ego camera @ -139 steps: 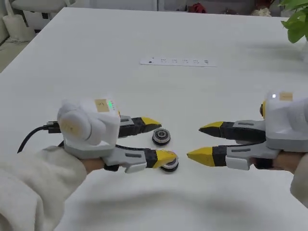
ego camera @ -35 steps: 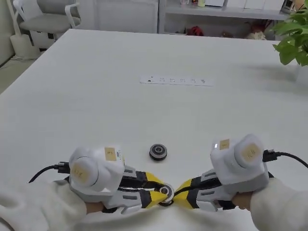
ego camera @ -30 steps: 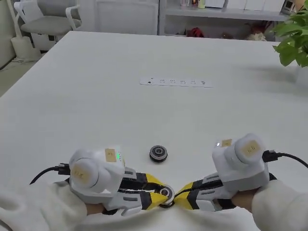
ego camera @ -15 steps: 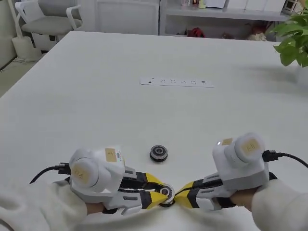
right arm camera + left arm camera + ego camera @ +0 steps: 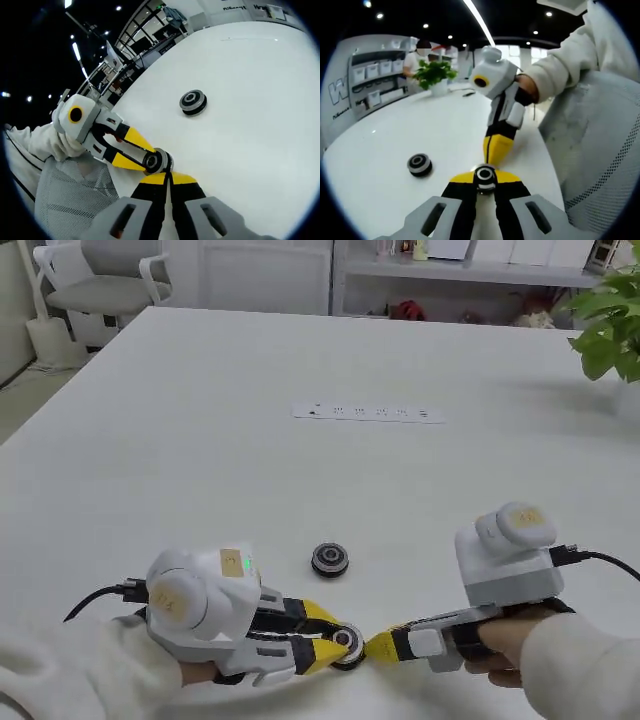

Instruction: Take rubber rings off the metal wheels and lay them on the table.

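One metal wheel (image 5: 347,642) is clamped at lower centre by the left gripper (image 5: 335,643) so its rubber ring (image 5: 150,162) can be peeled by the right gripper (image 5: 373,645), jaws closed.

- White table (image 5: 200,390), broad and plain-topped.
- Metal wheel (image 5: 330,560) with a dark rim, lying flat toward the near side.
- White socket strip (image 5: 367,412), flat at mid-table, well apart from the wheel.
- Potted plant (image 5: 435,76), standing at the right side.
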A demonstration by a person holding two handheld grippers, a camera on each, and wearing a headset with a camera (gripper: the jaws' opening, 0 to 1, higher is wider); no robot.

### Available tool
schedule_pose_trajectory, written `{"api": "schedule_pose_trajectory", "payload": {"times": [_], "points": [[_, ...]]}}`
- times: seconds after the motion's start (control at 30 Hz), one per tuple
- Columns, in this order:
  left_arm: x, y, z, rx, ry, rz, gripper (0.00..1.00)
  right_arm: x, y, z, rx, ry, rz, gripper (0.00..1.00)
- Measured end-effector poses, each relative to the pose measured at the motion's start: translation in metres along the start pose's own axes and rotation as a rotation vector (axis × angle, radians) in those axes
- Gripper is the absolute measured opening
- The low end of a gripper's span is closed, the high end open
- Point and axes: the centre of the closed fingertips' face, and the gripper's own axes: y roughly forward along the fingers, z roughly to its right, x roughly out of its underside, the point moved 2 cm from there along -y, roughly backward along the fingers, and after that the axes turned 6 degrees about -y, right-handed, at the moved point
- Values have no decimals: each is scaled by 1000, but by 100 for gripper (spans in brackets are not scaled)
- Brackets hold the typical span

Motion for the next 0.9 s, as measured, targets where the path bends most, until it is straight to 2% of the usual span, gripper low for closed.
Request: {"api": "schedule_pose_trajectory", "payload": {"times": [0.07, 0.2, 0.3, 0.33, 0.37, 0.57, 0.7, 0.83, 0.9], "points": [[0, 0, 0, 0, 0, 0, 13, 0, 0, 0, -4, 33, 4, 0], [0, 0, 0, -1, -1, -1, 13, 0, -1, 0, -26, 155, 20, 0], [0, 0, 0, -1, 0, -2, 13, -4, -3, 0, -69, 248, 62, 0], [0, 0, 0, -1, 0, -2, 13, -5, -3, -1, -78, 260, 76, 0], [0, 0, 0, -1, 0, -1, 13, -3, -3, 1, -71, 271, 65, 0], [0, 0, 0, -1, -1, -1, 13, -3, -3, 2, -97, 342, 84, 0], [0, 0, 0, -1, -1, -2, 13, -2, -3, 2, -132, 470, 109, 0], [0, 0, 0, -1, -3, -2, 13, 0, -4, 2, -153, 514, 123, 0], [0, 0, 0, -1, -5, -2, 13, 0, -4, 1, -170, 567, 138, 0]]}}
